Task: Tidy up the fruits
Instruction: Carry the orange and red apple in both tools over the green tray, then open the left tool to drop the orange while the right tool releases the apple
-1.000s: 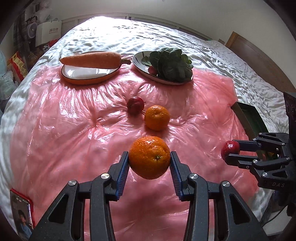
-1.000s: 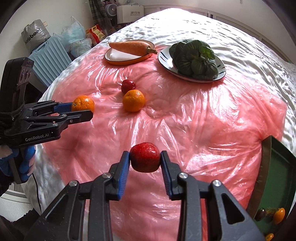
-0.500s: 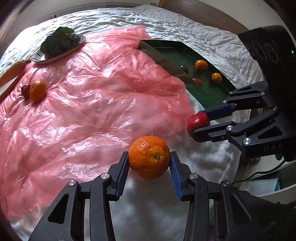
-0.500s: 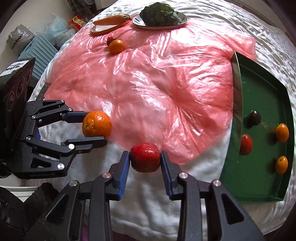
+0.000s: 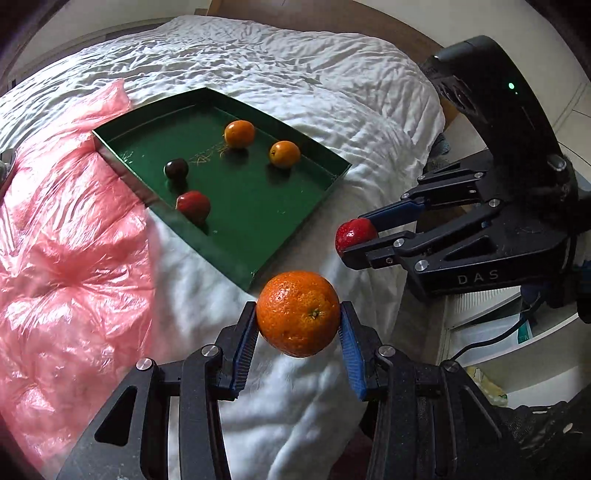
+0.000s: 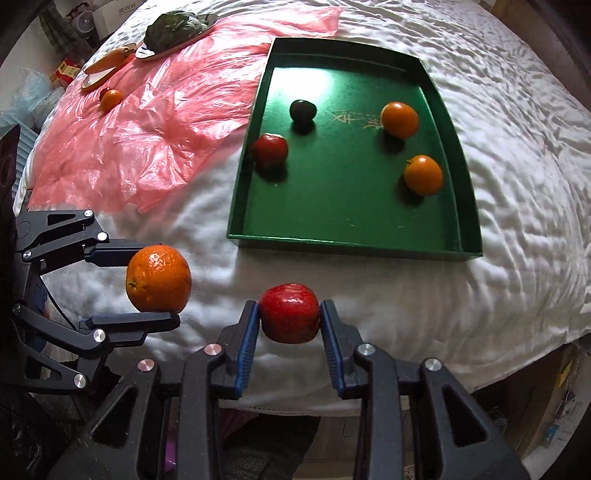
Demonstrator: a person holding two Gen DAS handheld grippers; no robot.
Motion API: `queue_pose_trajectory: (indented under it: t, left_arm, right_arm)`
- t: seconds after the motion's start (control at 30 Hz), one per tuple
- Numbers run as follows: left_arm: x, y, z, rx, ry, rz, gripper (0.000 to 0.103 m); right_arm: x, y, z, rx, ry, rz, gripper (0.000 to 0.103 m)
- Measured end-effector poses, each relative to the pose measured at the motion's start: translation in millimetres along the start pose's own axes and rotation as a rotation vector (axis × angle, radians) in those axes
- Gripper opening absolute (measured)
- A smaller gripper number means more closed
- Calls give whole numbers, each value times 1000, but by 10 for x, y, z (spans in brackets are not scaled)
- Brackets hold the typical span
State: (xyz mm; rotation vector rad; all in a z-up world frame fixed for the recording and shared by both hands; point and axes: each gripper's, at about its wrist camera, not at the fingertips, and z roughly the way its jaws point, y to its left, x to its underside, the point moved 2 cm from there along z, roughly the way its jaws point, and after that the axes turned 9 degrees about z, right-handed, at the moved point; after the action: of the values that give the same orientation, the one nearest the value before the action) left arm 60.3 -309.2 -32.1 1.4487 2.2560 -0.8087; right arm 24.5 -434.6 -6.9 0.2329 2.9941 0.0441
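Blue-padded jaws of the left gripper (image 5: pixel 298 325) are clamped on an orange (image 5: pixel 298 313); the right gripper (image 6: pixel 289 325) pinches a red fruit (image 6: pixel 289 312) the same way. Both are held in the air above the bed's (image 6: pixel 406 302) white near edge, side by side, jaws pointing toward the tray (image 6: pixel 354 245). Nothing lies between jaws and tray. Ahead of them, the green tray holds two small oranges (image 6: pixel 399 120), a red fruit and a dark one (image 6: pixel 302 109). Beyond, to the left, a pink plastic sheet (image 6: pixel 147 140) carries another orange, a carrot plate (image 6: pixel 107 66) and a plate of greens (image 6: pixel 173 26).
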Motion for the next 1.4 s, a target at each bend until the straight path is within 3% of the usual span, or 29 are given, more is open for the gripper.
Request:
queue_pose_trajectory:
  t: [0.27, 0.53, 0.83, 1.33, 1.4]
  left_arm:
    - [-470, -33, 243, 3, -25, 42, 38]
    - [-706, 322, 468, -117, -38, -3, 38]
    - [-684, 622, 751, -182, 13, -34, 38]
    - [-663, 531, 773, -213, 18, 17, 39]
    - [-665, 526, 749, -211, 11, 17, 41]
  right_arm:
    - [-324, -423, -24, 74, -80, 56, 55]
    - [-856, -572, 176, 71, -167, 73, 55]
    - [-1129, -509, 383, 48, -203, 55, 55]
    - [-1166, -409, 370, 96, -246, 7, 57]
    - [-1168, -394, 356, 102, -252, 3, 69]
